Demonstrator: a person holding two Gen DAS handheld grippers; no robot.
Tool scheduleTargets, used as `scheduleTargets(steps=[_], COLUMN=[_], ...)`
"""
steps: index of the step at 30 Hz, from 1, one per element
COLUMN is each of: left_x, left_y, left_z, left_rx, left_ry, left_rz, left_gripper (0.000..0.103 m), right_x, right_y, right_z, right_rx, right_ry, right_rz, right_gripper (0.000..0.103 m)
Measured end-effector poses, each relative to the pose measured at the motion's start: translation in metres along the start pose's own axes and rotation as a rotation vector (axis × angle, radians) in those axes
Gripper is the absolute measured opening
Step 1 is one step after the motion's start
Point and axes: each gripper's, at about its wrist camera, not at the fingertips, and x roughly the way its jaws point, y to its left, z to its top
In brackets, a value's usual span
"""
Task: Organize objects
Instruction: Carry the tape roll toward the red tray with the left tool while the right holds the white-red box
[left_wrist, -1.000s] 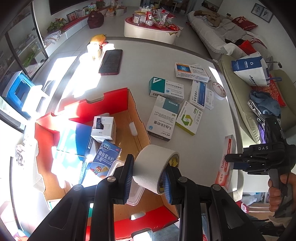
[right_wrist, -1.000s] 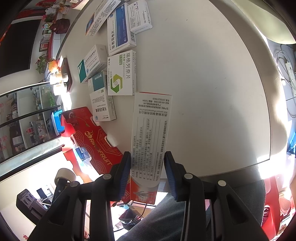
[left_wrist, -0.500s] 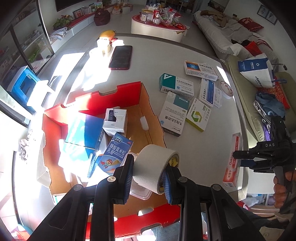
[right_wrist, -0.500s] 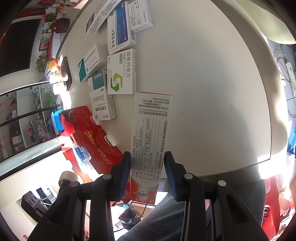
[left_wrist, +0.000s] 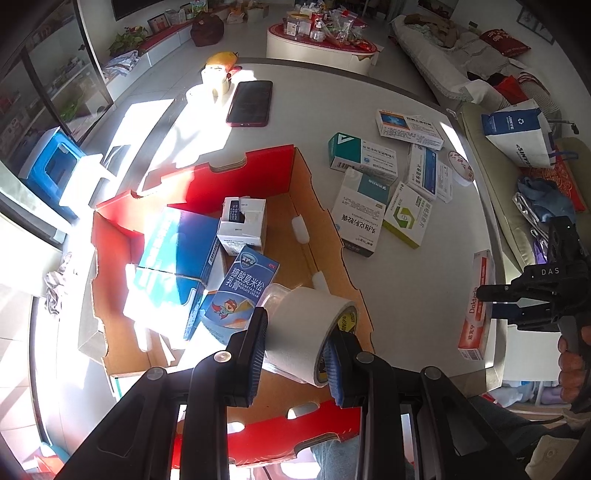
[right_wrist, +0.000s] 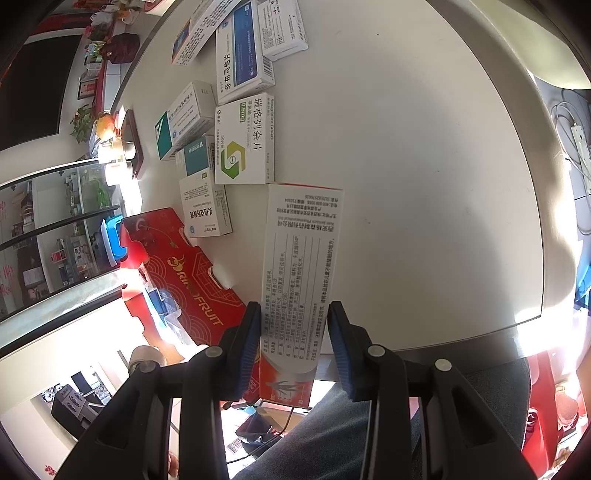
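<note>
My left gripper (left_wrist: 297, 350) is shut on a white roll of tape (left_wrist: 308, 330) and holds it above the near right corner of the open red cardboard box (left_wrist: 229, 173). The box holds several medicine cartons, among them a blue one with a cartoon hero (left_wrist: 240, 295). My right gripper (right_wrist: 293, 345) is shut on a long red and white Daktarin carton (right_wrist: 301, 266), which lies at the table's near edge. That carton (left_wrist: 476, 302) and the right gripper (left_wrist: 491, 299) also show in the left wrist view.
Several medicine boxes (left_wrist: 380, 192) lie loose on the white table (right_wrist: 424, 147) right of the red box. A dark phone (left_wrist: 250, 103) and cups (left_wrist: 216, 79) sit at the far side. A sofa with bags (left_wrist: 517, 129) stands past the table's right edge.
My left gripper has carried the tape roll to the left, further over the red box. The right gripper and its carton have stayed in place.
</note>
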Motion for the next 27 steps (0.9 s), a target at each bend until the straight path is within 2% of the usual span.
scheduleTargets(steps=[27], left_x=[0.0027], left_y=[-0.0029], left_z=[-0.0006], left_rx=[0.0], left_ry=[0.006], left_rz=[0.0], left_gripper=[0.03], right_x=[0.0005], right_y=[-0.0004], right_z=[-0.0003], right_rx=[-0.003], right_ry=[0.004], right_rz=[0.001], right_gripper=[0.036])
